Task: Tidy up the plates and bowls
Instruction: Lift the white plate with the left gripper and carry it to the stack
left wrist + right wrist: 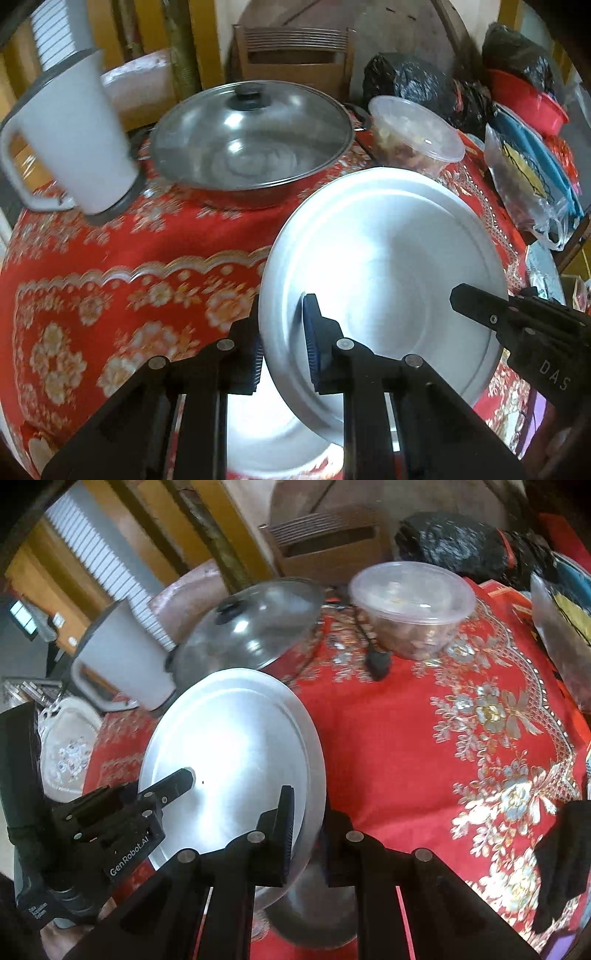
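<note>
Two sets of tongs in play, both on one silver metal plate [384, 266]. Left tongs [284, 354] closed on the plate's near-left rim, one blue-ribbed pad on the upper face and the other under the edge; right tongs [306, 834] clamped on the opposite rim, dark pad on the shiny face, other finger behind it. Plate held tilted above the counter [147, 240], which carries a red cloth patterned with gold and silver flowers. Plate round and shallow, with a stepped raised rim, a brushed bare surface, bright glare across the middle and one tiny dark speck seen from the right wrist view. A second metal dish [314, 915] directly below it near the front edge, only partly visible. One white jug [70, 136] with a grey rim and base and a side handle, standing back left. One steel wok [251, 147] under a glass lid with a black knob, nothing discernible inside. One clear lidded plastic tub [417, 133] back right, holding brownish food too blurred to identify. Black plastic bags [406, 81] behind the tub, two at least. One red basin [528, 99] far right. One clear bag [524, 184] with dark contents beside it.
</note>
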`<state>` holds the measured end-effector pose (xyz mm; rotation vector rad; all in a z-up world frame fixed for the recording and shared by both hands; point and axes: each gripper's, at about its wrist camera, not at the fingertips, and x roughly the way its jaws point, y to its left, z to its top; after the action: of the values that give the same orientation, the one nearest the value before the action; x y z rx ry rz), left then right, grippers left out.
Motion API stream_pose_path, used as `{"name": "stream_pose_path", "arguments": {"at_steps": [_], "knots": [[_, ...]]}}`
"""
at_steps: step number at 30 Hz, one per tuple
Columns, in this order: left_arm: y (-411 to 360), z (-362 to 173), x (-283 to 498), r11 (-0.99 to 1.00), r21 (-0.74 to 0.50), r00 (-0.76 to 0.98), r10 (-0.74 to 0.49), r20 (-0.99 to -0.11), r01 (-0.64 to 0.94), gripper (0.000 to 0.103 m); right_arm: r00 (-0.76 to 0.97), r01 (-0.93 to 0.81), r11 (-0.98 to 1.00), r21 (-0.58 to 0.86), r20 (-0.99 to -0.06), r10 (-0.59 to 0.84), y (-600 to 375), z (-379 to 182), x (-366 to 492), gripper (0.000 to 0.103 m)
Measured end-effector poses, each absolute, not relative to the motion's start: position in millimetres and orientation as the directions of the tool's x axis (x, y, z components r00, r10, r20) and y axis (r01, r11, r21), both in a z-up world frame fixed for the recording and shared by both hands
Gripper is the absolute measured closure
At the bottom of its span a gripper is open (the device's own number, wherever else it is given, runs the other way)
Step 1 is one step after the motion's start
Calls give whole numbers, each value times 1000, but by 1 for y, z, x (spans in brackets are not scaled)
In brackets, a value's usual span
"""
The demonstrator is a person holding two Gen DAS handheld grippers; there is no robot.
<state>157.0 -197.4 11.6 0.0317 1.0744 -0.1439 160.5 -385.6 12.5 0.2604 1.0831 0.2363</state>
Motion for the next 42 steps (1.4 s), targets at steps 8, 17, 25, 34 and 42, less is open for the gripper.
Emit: {"name": "stream_pose_path", "arguments": {"at_steps": [8, 17, 25, 34, 42], "knots": [[-123, 18, 98, 999, -47, 471, -39, -881, -6, 86, 402, -213, 926, 311, -836, 373, -305, 26, 124, 89], [-29, 17, 30, 979, -36, 455, 60, -888, -200, 86, 296, -410, 855, 317, -841, 454, -199, 24, 86, 88], [32, 11, -13, 942, -22, 431, 132, -893, -334, 86, 213, -523, 790, 320, -848, 485, -126, 16, 56, 87], [94, 4, -54, 893, -5, 393, 193, -899, -450, 85, 136, -603, 720, 343, -846, 516, -56, 8, 34, 87], [142, -11, -85, 840, 29, 338, 250, -908, -542, 85, 71, -667, 661, 342, -855, 514, 10, -12, 9, 87]]}}
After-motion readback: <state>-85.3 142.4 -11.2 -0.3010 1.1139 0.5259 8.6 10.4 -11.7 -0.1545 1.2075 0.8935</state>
